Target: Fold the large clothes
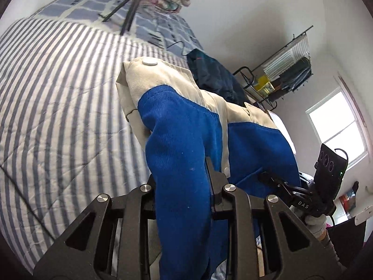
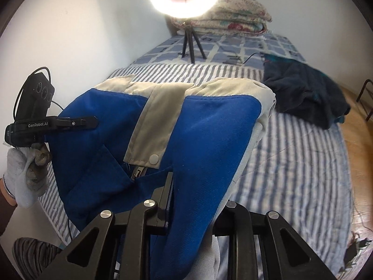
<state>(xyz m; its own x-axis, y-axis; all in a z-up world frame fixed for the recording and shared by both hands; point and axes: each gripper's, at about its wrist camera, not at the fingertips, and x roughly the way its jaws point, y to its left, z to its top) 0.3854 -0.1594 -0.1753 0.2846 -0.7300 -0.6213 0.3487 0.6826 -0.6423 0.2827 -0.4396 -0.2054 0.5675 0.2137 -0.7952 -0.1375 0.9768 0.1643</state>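
Observation:
A blue and cream jacket (image 1: pixel 186 140) with white snap buttons hangs lifted above the striped bed (image 1: pixel 58 116). My left gripper (image 1: pixel 184 177) is shut on a fold of its blue cloth. My right gripper (image 2: pixel 186 186) is shut on another blue fold of the same jacket (image 2: pixel 198 135). In the left wrist view the right gripper (image 1: pixel 275 182) grips the jacket's far side. In the right wrist view the left gripper (image 2: pixel 93 122) clamps the jacket's left edge, held by a gloved hand (image 2: pixel 28 175).
A dark navy garment (image 2: pixel 303 93) lies on the bed's right side. A ring light on a tripod (image 2: pixel 186 0) stands at the bed's head before a folded floral quilt (image 2: pixel 233 16). A clothes rack (image 1: pixel 284 74) and a window (image 1: pixel 338 128) are at the right.

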